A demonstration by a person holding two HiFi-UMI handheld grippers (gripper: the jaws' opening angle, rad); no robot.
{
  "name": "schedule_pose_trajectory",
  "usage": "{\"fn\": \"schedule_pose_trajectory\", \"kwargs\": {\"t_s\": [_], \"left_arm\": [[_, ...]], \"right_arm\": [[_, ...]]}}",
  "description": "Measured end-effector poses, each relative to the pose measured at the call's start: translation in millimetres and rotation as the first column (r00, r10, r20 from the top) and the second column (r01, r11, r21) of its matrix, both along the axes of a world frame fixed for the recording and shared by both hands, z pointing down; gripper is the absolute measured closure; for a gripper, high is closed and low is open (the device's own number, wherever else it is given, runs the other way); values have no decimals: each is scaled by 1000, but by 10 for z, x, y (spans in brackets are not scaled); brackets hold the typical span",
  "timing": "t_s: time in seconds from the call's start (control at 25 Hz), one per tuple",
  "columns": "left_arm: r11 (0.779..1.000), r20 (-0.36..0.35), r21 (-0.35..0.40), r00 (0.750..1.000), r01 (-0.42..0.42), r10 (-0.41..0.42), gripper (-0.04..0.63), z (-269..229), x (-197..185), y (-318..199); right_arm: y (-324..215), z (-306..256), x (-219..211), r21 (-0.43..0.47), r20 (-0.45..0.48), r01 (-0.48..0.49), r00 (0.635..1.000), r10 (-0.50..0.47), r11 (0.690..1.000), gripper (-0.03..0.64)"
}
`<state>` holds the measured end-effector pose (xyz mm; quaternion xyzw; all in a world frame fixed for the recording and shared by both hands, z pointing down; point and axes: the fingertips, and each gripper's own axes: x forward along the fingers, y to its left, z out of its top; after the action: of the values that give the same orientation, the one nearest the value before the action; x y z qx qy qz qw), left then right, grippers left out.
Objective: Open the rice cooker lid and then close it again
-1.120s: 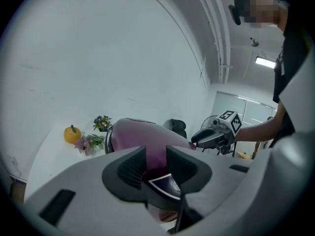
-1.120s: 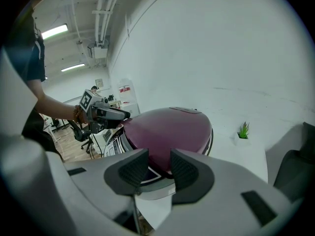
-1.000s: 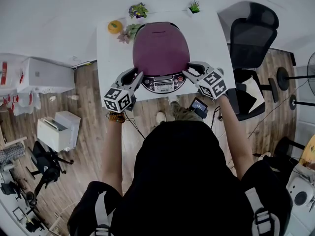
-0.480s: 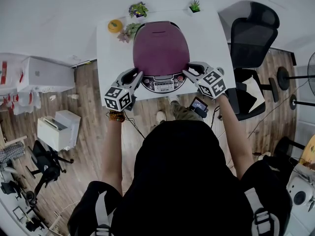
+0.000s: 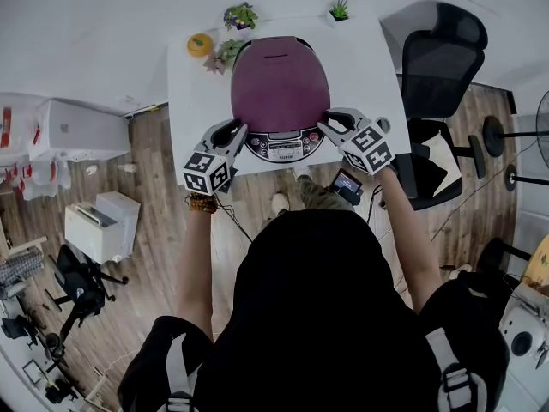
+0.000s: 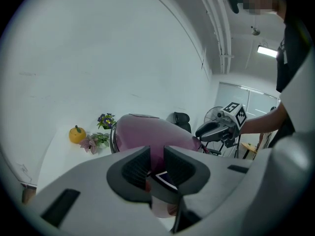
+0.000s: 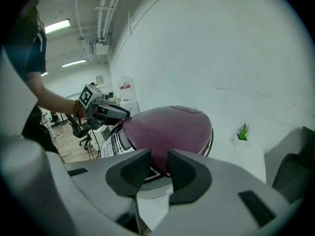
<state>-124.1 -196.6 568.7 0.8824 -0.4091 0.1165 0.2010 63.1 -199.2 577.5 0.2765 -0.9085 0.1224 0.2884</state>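
Rice cooker (image 5: 280,88) sits closed on white table (image 5: 371,75) over wood floor (image 5: 159,157).

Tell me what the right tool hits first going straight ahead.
The right tool would likely meet the rice cooker first, at its maroon lid's front edge; depth is unclear. Its jaws are closing, nothing clearly between them.

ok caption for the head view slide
left claw and right claw, both closing on nothing, flank the front of a shut maroon domed rice cooker on a white table
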Motion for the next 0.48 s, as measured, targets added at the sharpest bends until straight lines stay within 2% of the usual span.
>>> {"fn": "schedule_pose_trajectory", "kwargs": {"t_s": [0.28, 0.48], "left_arm": [[1000, 33, 10, 999, 24, -25, 534, 22, -37, -37], [1000, 46, 14, 999, 18, -18, 537, 18, -36, -39]], "right_arm": [[-19, -46, -66, 17, 62, -18, 998, 17, 1000, 543], [-41, -34, -99, 40, 37, -17, 999, 16, 999, 555]]}}
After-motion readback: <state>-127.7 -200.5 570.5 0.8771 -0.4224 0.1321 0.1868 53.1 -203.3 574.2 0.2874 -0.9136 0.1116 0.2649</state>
